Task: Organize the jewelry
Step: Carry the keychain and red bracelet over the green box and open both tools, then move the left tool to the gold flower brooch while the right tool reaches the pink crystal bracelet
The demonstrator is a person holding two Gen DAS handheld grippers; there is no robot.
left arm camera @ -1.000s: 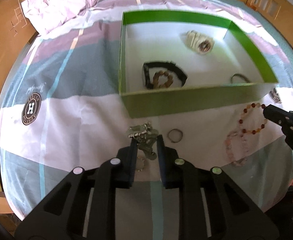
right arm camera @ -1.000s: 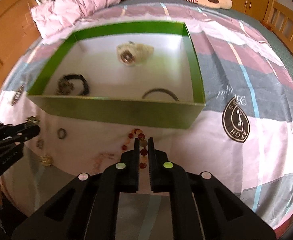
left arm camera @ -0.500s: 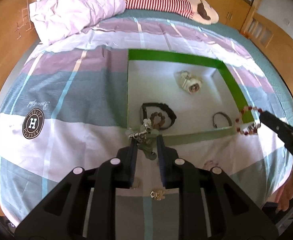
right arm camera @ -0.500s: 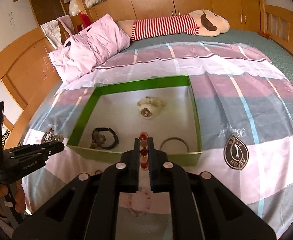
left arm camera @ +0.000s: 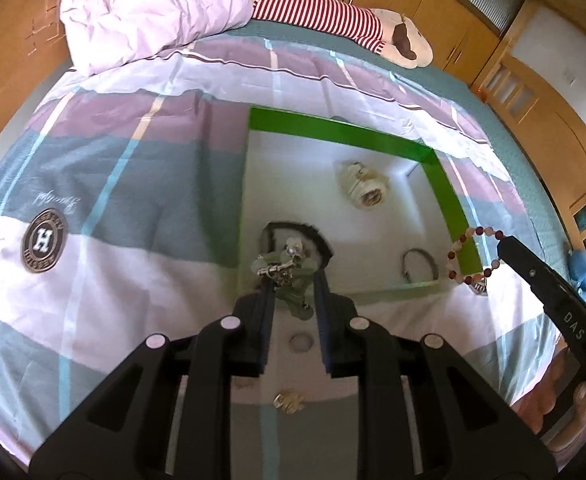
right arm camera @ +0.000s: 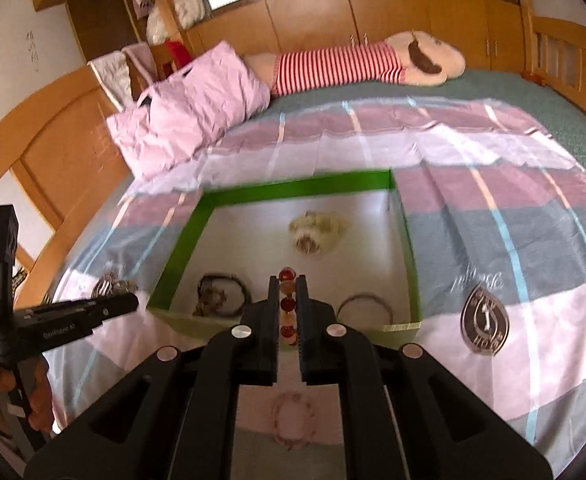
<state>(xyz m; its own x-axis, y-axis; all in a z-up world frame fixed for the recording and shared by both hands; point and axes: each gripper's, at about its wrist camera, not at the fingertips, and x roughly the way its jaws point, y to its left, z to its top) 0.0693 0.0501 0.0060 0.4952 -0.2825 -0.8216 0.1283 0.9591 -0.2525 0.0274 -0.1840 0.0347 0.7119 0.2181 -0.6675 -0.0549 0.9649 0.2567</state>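
Observation:
A green-walled box (left arm camera: 333, 130) (right arm camera: 293, 190) lies on the bed and holds a cream watch (left arm camera: 363, 188) (right arm camera: 315, 234), a black bracelet (right arm camera: 225, 294) and a dark ring-shaped band (left arm camera: 419, 264) (right arm camera: 365, 306). My left gripper (left arm camera: 293, 280) is shut on a silver and green charm piece (left arm camera: 283, 270), held in the air over the box's near wall. My right gripper (right arm camera: 287, 292) is shut on a red and orange bead bracelet (right arm camera: 287, 304) (left arm camera: 473, 254), also lifted, near the box's front right corner.
A small ring (left arm camera: 301, 342), a gold charm (left arm camera: 289, 402) and a pink bead bracelet (right arm camera: 293, 422) lie on the striped bedsheet (left arm camera: 113, 184) in front of the box. A pink pillow (right arm camera: 197, 108) and a striped plush toy (right arm camera: 353, 64) lie at the head of the bed.
Both grippers have risen from the sheet with their pieces and moved towards the box. The red bead bracelet left the sheet and now hangs by the box's right front corner.

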